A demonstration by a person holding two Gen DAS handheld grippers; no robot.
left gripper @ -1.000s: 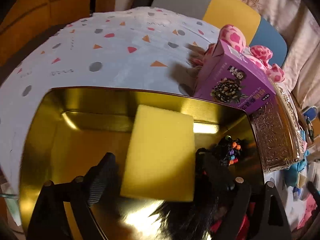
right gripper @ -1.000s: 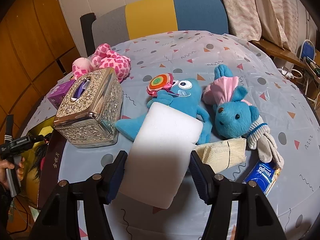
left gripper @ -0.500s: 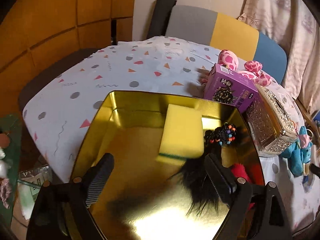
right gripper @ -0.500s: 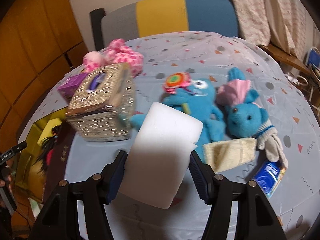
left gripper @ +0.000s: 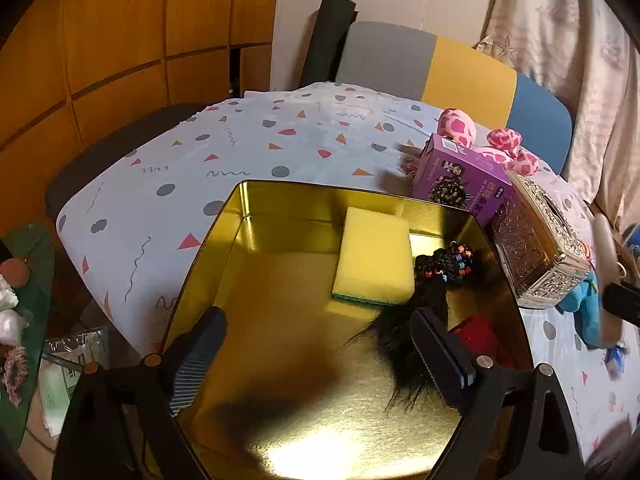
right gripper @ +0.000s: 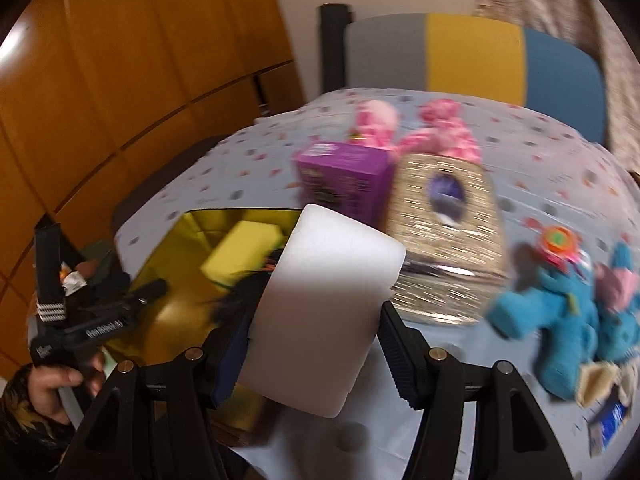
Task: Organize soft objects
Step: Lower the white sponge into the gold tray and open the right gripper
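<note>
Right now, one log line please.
left hand-held gripper: open, over tin | right hand-held gripper: holds white sponge | yellow sponge: in tin

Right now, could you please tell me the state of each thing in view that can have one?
Gold tin: open, no lid on.
Yellow sponge: in the tin, leaning on its far wall.
White sponge: held above the table.
Right claw: shut on the white sponge.
Left claw: open, empty, over the tin.
Purple box: closed, tilted.
Silver tissue box: upright, beside the tin.

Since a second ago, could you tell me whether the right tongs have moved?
Yes. Holding the white sponge, the right tongs swung left, away from the blue toys toward the gold tin.
</note>
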